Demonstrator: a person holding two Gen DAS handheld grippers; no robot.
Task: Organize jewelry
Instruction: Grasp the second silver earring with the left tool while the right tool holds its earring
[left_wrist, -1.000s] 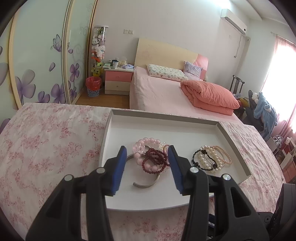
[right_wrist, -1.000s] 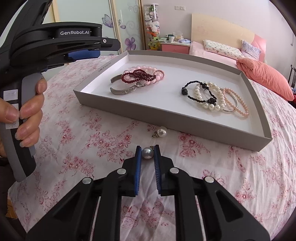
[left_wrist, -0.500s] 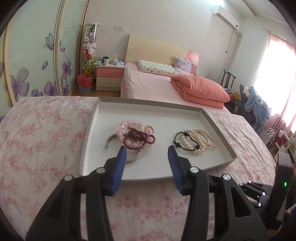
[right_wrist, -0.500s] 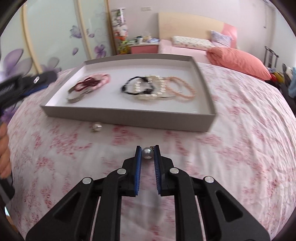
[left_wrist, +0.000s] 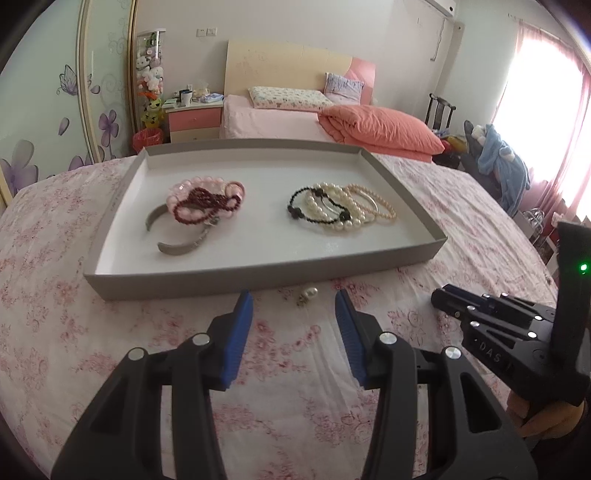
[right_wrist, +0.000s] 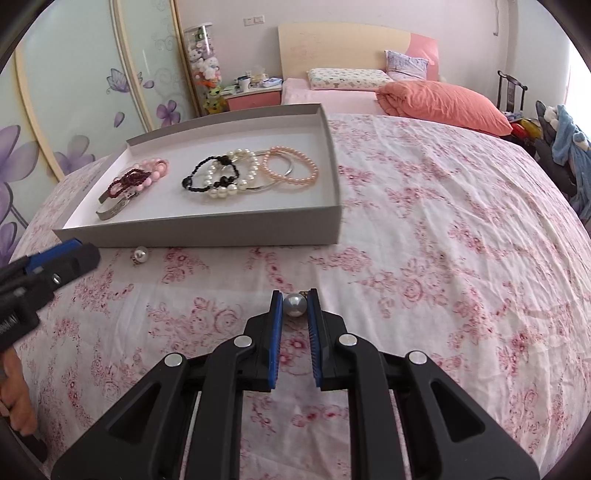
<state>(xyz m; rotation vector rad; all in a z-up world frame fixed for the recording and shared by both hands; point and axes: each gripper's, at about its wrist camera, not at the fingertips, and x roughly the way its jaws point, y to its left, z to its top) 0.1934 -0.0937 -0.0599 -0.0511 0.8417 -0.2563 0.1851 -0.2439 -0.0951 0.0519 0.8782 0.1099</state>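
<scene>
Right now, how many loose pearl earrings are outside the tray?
2. One pearl earring is clamped in the right hand-held gripper. The other earring lies on the floral cloth just before the tray's near wall, ahead of the open left hand-held gripper. None seem hidden.

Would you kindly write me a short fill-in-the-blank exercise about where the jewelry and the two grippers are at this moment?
1. The right gripper is shut on a silvery-grey ____ earring.
2. The second white pearl earring lies on the floral bedspread, just outside the near wall of the grey ____.
3. The left gripper holds ____.
4. The dark red bead bracelet lies on top of the ____ bead bracelet.

Missing words: pearl; tray; nothing; pink
</scene>
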